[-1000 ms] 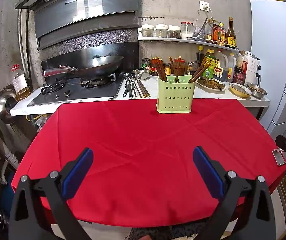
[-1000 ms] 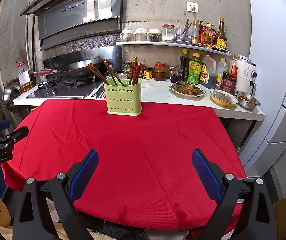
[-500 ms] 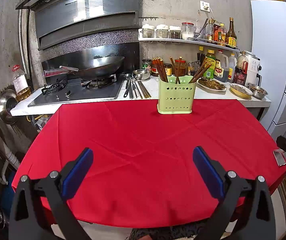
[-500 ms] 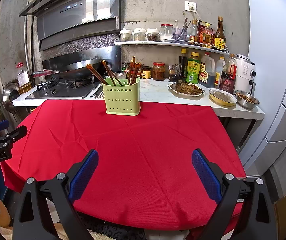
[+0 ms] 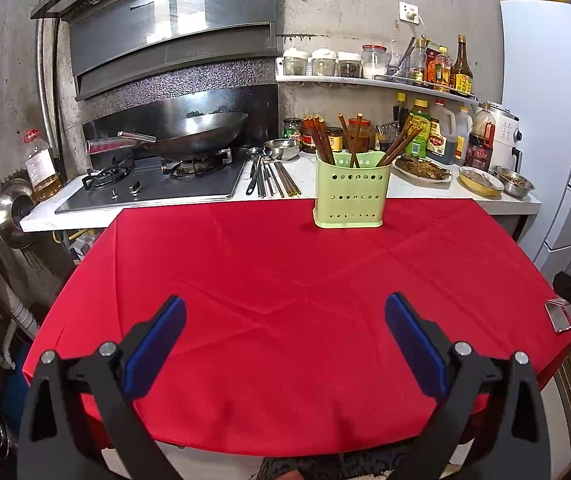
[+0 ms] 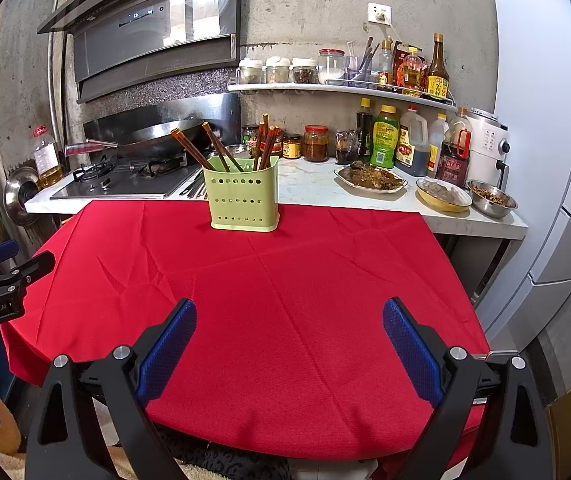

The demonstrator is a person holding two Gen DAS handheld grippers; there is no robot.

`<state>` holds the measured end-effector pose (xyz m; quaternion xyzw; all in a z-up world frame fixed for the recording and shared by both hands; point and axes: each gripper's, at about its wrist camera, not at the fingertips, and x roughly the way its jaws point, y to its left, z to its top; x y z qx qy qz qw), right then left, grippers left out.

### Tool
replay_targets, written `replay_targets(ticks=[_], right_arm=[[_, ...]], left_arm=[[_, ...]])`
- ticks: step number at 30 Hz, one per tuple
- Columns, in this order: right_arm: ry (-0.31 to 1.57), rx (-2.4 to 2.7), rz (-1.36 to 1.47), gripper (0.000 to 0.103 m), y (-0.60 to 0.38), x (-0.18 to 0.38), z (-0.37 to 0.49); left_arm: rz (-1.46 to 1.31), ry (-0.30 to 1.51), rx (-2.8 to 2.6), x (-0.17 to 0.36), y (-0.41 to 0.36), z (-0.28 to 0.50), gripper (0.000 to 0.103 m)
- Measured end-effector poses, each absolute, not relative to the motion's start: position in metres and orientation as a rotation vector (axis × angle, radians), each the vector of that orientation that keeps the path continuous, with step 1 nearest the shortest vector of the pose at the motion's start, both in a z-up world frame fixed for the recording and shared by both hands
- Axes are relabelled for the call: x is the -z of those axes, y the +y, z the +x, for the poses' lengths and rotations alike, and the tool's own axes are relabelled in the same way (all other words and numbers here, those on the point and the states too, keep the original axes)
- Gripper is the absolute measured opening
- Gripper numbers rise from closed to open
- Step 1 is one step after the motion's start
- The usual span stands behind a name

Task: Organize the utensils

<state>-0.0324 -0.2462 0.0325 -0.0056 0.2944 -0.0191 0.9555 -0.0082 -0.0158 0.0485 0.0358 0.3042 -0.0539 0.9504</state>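
Both grippers hover over the near edge of the table, which is covered in a red cloth. The left gripper has its blue-padded fingers spread wide with nothing between them, and the right gripper is just the same, its fingers parted and empty. At the far side of the table, close to the white counter behind it, stands a pale green holder with rows of round holes. Brown chopsticks lean out of it in several bunches. On the counter beyond, just right of the gas stove, a row of loose utensils lies side by side: dark-handled spoons and some metal chopsticks. A big wok sits on the burner. Further right on the counter are a plate of food, a yellow bowl and a steel bowl, with bottles and jars behind.
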Motion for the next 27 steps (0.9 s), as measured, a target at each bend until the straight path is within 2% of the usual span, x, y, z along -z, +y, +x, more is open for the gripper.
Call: replay_targets(ticks=[27], right_arm=[[0.596, 0.052, -0.003, 0.094, -0.2501, -0.0285, -0.0334]], left_arm=[[0.075, 0.635, 0.104, -0.0433, -0.0175, -0.0054, 0.097]])
